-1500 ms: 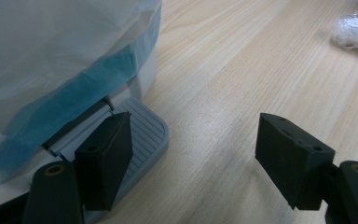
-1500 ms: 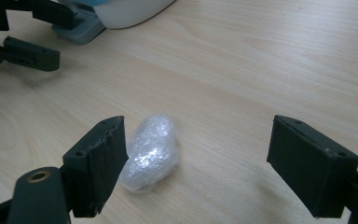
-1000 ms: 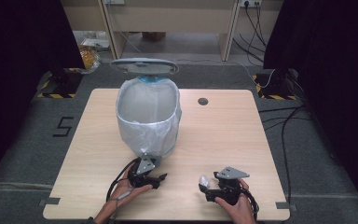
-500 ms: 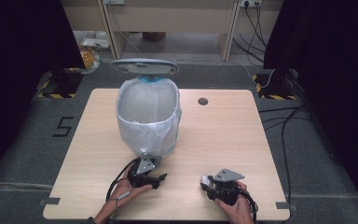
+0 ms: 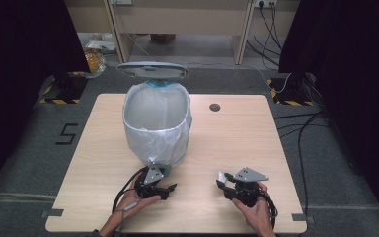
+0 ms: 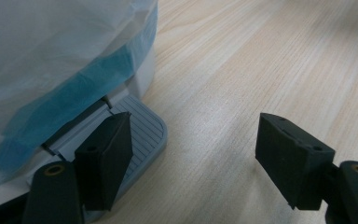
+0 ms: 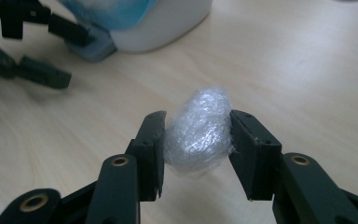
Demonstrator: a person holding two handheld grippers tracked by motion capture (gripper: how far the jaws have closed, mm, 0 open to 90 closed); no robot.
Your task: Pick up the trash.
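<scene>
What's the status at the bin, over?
Right gripper shut on plastic wad. Left gripper open, one jaw on bin pedal. Lid up, path clear.

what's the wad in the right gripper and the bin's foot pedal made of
Wad: looks like crumpled clear plastic film, glossy, with fine wrinkles that catch the light. Foot pedal: looks like moulded grey-blue plastic, matte, with straight ribs across its top.

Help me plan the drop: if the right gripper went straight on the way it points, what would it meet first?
Probably the bin's white base beside its pedal. The right gripper, shut on the plastic wad, aims over bare table toward it; depth is unclear.
</scene>
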